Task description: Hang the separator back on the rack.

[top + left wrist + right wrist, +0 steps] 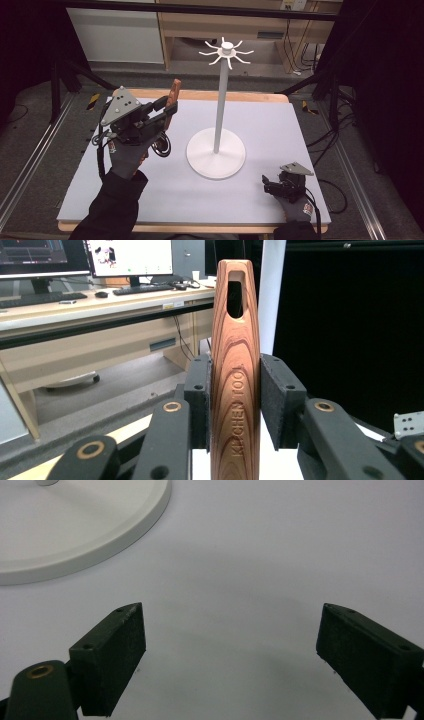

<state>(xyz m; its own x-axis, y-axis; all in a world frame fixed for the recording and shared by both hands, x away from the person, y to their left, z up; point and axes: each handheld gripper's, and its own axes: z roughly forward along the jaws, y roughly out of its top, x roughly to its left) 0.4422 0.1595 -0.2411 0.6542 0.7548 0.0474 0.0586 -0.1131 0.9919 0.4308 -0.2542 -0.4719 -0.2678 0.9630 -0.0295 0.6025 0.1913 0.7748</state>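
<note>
A wooden kitchen tool handle [235,390], with a slot near its tip and "KITCHEN TOOL" cut into it, stands upright between the pads of my left gripper [235,400], which is shut on it. From above, the left gripper [169,109] is raised over the left part of the table, the wooden handle [174,92] pointing up and away. A white stand [221,100] with hooks at its top rises from a round base [216,154] at the table's middle. My right gripper [266,184] rests low at the front right, open, its fingers [107,657] wide apart over bare tabletop.
The pale tabletop [280,125] spans the wooden table. The stand's round base [75,525] lies just ahead and left of the right gripper. A desk with monitors and a keyboard [145,289] stands beyond the table. Dark curtains flank both sides.
</note>
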